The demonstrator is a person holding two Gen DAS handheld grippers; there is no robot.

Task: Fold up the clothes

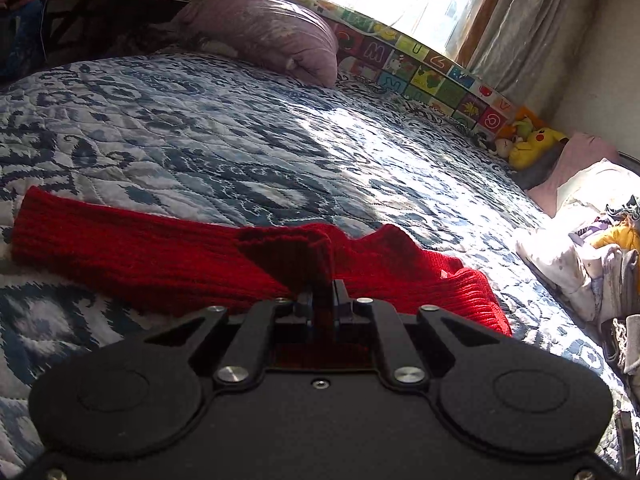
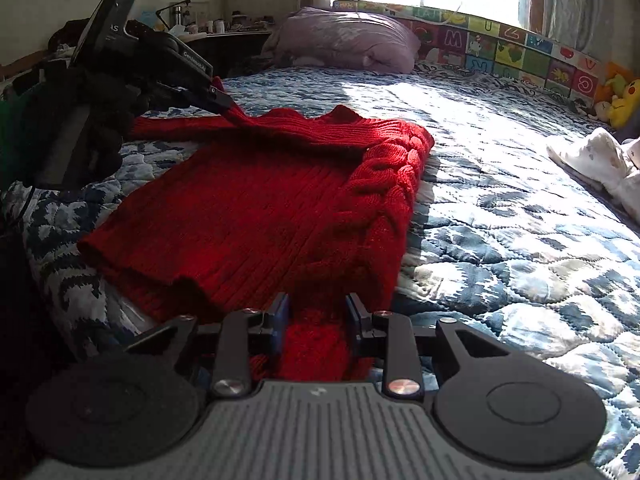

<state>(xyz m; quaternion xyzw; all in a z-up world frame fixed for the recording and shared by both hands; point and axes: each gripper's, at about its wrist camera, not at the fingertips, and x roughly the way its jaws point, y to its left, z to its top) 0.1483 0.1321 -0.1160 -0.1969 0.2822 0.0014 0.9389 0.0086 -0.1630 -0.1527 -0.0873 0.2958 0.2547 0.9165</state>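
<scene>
One red sweater [image 2: 260, 200] lies flat on the quilted bed [image 2: 500, 220]. Your left gripper [image 1: 322, 284] pinches its shoulder; your right gripper [image 2: 316, 312], jaws parted, straddles the hem. Clamp before lifting both ends evenly.

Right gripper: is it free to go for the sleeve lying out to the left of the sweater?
Probably not. The right gripper has red sweater fabric between its jaws at the near hem, and the left gripper already pinches the sweater near that sleeve, standing across the way.
</scene>
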